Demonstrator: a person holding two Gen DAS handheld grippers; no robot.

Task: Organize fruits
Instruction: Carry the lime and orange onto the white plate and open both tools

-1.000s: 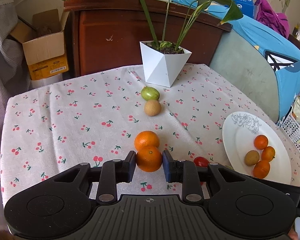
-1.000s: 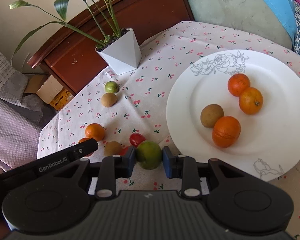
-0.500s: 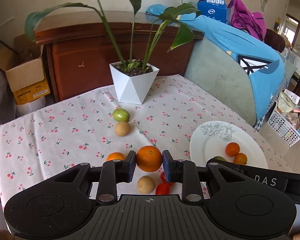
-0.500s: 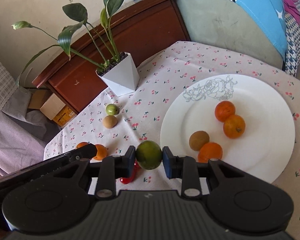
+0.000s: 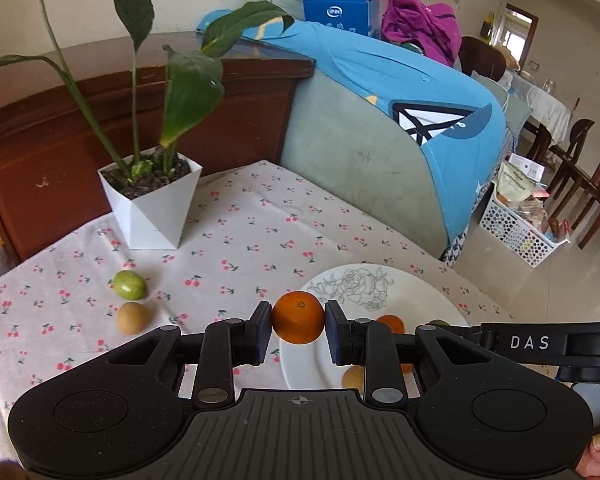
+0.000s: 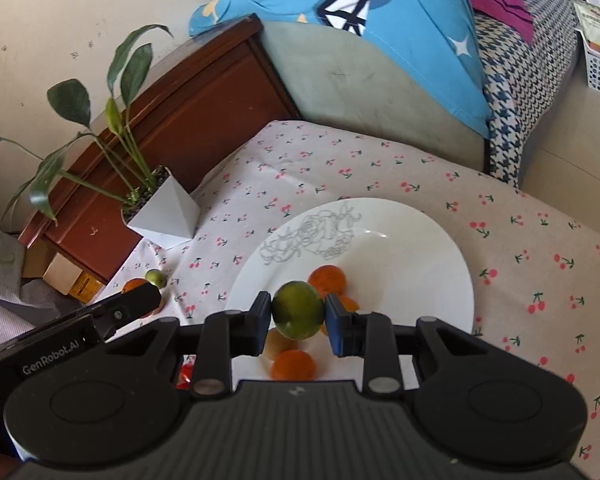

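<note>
My left gripper (image 5: 298, 332) is shut on an orange (image 5: 298, 317) and holds it in the air over the near left rim of the white plate (image 5: 420, 300). My right gripper (image 6: 297, 325) is shut on a green fruit (image 6: 297, 315) and holds it above the plate (image 6: 412, 256), over the oranges (image 6: 327, 279) and a brown fruit lying there. A small green fruit (image 5: 129, 285) and a brown fruit (image 5: 132, 317) lie on the cherry-print tablecloth to the left. The right gripper's body crosses the left wrist view at the right.
A white pot with a tall leafy plant (image 5: 150, 200) stands at the back left of the table. A wooden cabinet (image 5: 52, 128) is behind it. A sofa with a blue cover (image 5: 400, 112) borders the table's far right. A red fruit (image 6: 185, 372) lies left of the plate.
Both grippers have lifted and swung right toward the plate with their fruit. The left one now holds the orange over the plate's rim; the right one holds the green fruit over the plate's fruits.
</note>
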